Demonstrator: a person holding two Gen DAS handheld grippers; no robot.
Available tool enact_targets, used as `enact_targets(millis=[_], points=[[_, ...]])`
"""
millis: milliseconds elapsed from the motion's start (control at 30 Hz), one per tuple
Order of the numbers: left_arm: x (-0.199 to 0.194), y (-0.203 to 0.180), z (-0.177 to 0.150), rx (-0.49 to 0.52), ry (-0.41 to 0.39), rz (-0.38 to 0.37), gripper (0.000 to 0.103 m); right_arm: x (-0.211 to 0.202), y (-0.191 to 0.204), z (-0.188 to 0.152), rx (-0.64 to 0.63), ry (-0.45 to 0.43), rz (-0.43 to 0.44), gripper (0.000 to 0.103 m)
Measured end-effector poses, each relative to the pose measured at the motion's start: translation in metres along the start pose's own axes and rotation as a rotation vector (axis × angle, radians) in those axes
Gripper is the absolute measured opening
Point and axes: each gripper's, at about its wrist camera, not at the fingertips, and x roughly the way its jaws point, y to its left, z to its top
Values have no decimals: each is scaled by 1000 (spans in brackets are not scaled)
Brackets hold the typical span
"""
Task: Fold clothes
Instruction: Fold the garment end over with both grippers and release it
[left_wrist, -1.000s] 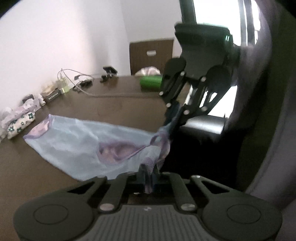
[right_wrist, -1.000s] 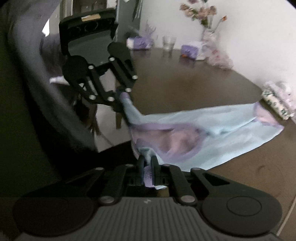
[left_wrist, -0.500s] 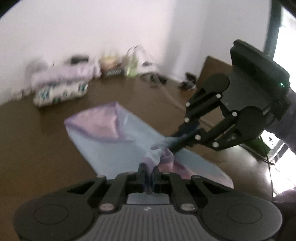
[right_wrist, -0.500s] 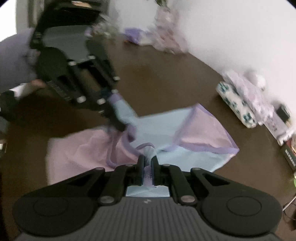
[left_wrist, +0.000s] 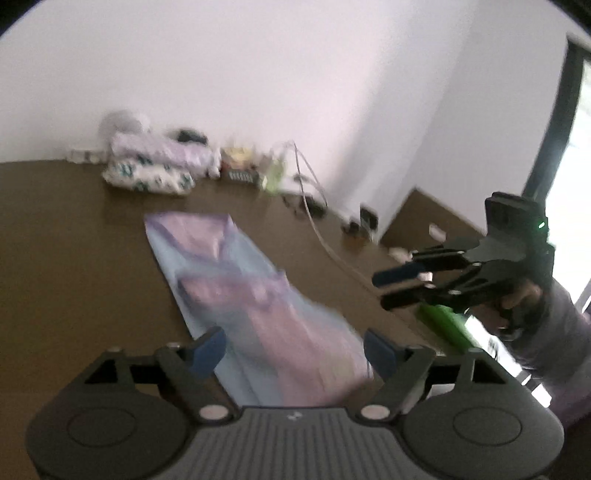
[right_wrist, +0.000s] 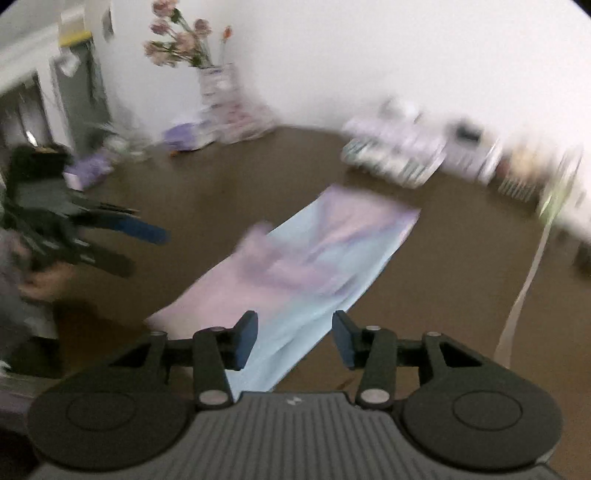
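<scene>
— Pale blue and lilac, what is it?

— I see a folded garment (left_wrist: 255, 295), a long strip lying flat on the brown table (left_wrist: 74, 266). Both pictures are blurred.

— And your grippers?

— My left gripper (left_wrist: 294, 348) has its jaws spread wide, holding nothing, just above the garment's near end. My right gripper (right_wrist: 294, 338) is likewise spread and empty, over the same near end.

— Anything else?

— Rolled floral cloths (left_wrist: 147, 177) sit by the white wall (left_wrist: 258, 74), well apart from the garment. A vase of flowers (right_wrist: 218, 92) stands at the far edge.
</scene>
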Motion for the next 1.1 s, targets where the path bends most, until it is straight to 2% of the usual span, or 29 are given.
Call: enact_targets(millis=[67, 167, 300, 333, 367, 400, 433, 467, 633, 700, 733, 800, 867, 900, 1033, 1100], points=[[5, -8, -15, 54, -3, 10, 80, 6, 9, -26, 29, -10, 41, 45], [14, -16, -25, 145, 15, 15, 80, 15, 18, -46, 38, -47, 46, 45], [31, -16, -25, 195, 81, -45, 79, 30, 20, -56, 51, -63, 29, 45], [34, -14, -26, 182, 100, -36, 68, 34, 18, -56, 58, -61, 25, 44], [37, -11, -27, 169, 120, -27, 51, 34, 16, -57, 63, -68, 28, 41], [39, -9, -28, 154, 136, -16, 47, 34, 14, -58, 68, -75, 31, 38], [38, -4, -28, 134, 139, -6, 43, 33, 14, -58, 72, -76, 33, 29], [36, 0, -29, 120, 129, -10, 42, 33, 13, -58, 76, -78, 35, 26], [29, 5, -31, 135, 129, -8, 35, 30, 18, -58, 50, -88, 26, 26], [28, 6, -32, 147, 133, -3, 19, 31, 20, -58, 42, -88, 30, 26], [29, 7, -31, 134, 147, -5, 4, 32, 20, -58, 38, -88, 32, 26], [30, 8, -29, 118, 155, -4, 4, 34, 22, -59, 30, -86, 33, 22], [28, 8, -28, 109, 160, 12, 4, 37, 24, -59, 20, -82, 19, 8], [25, 8, -29, 101, 166, 14, 4, 35, 25, -60, 21, -78, 19, 6], [4, 2, -46, 70, 185, -22, 3, 15, 26, -67, 20, -54, 56, 4], [-9, -6, -56, 63, 194, -5, 2, 5, 30, -75, 5, -32, 71, 6]])
